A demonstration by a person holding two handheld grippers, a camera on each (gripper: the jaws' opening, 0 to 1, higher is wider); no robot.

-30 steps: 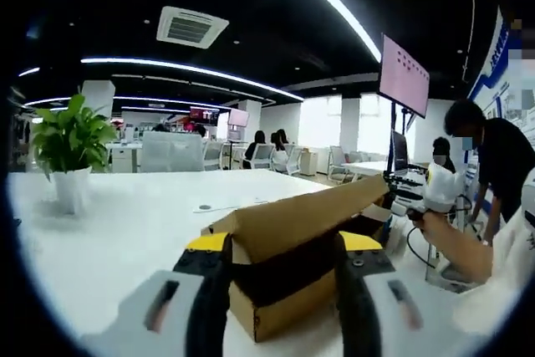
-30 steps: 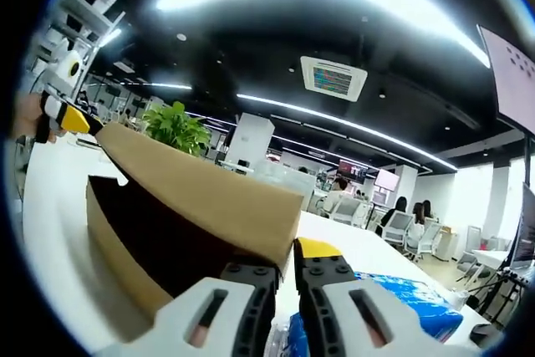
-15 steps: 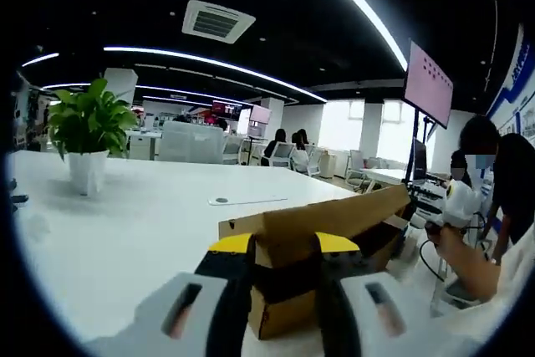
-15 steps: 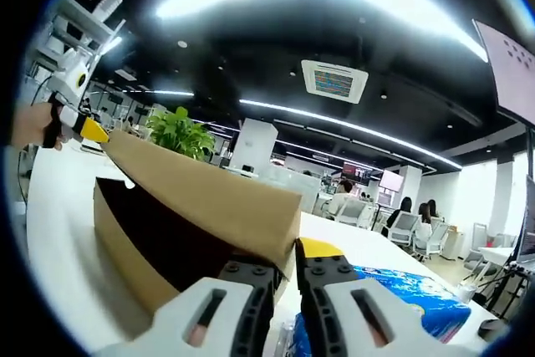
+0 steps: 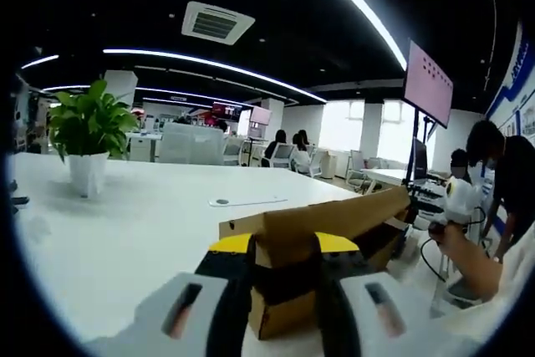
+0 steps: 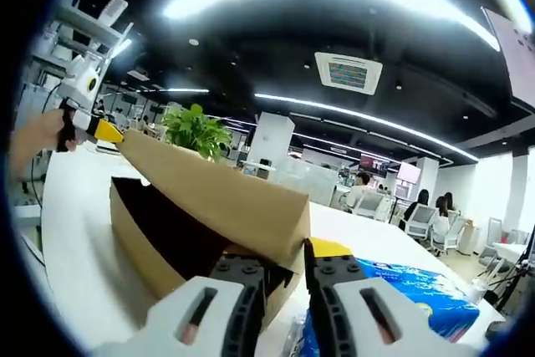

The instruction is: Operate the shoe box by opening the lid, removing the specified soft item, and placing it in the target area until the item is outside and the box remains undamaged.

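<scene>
A brown cardboard shoe box [image 5: 288, 317] stands on the white table [image 5: 125, 232] with its lid [image 5: 334, 219] lifted. My left gripper [image 5: 284, 248] is shut on the lid's near corner, cardboard between its yellow-tipped jaws. In the right gripper view the lid [image 6: 217, 198] slopes up over the dark inside of the box [image 6: 163, 227]. My right gripper [image 6: 297, 255] is shut on the lid's edge. The left gripper [image 6: 100, 129] shows at the lid's far corner, held by a hand. The right gripper [image 5: 451, 194] appears at the box's far end. A blue soft package [image 6: 401, 294] lies beside the box.
A potted plant [image 5: 88, 135] stands at the table's far left, also seen behind the box as the plant [image 6: 196, 131]. A monitor on a stand [image 5: 428, 81] rises at the right. People [image 5: 510, 165] stand by it. Office chairs and desks fill the background.
A second ago my left gripper's jaws stood wide around the lid corner; they have since closed on it. Both views shifted slightly; the lid stays raised.
</scene>
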